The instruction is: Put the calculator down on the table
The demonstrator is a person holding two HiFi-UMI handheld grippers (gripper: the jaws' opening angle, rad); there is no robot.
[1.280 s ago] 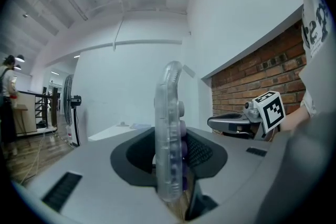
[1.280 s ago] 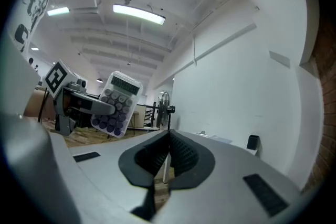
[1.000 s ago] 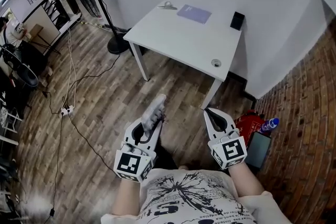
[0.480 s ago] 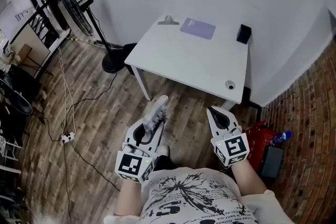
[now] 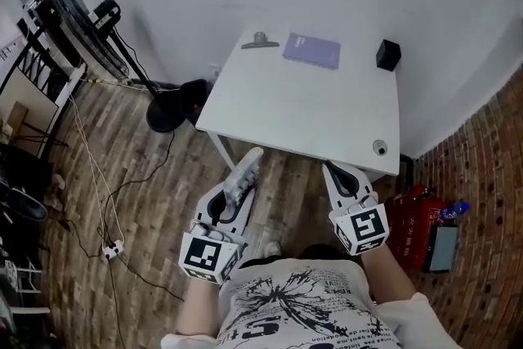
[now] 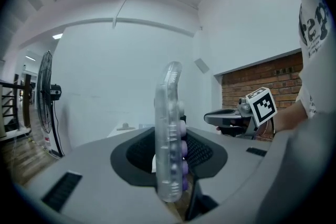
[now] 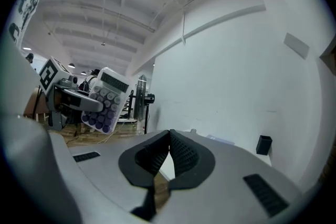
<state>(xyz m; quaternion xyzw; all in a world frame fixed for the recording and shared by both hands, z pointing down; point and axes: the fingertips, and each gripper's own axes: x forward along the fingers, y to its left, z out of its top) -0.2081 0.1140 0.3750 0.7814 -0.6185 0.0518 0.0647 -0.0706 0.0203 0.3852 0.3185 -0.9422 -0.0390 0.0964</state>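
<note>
A clear calculator [image 5: 243,174] with purple keys stands on edge between the jaws of my left gripper [image 5: 232,194], which is shut on it. In the left gripper view the calculator [image 6: 170,134] rises upright out of the jaws. The right gripper view shows its keypad [image 7: 105,101] off to the left. My right gripper [image 5: 337,178] is shut with nothing in it, its tips at the near edge of the white table [image 5: 294,114]. Both grippers hang just short of that edge, over the wooden floor.
On the table lie a purple notebook [image 5: 311,51], a black box [image 5: 388,55], a clip [image 5: 259,41] at the far left and a small round thing [image 5: 379,147] by the near right corner. A standing fan [image 5: 167,108] is left of the table. A red object [image 5: 415,217] lies on the floor at right.
The table has come much closer to both grippers and now fills the middle of the head view. The calculator stays in the left gripper; the right gripper stays shut.
</note>
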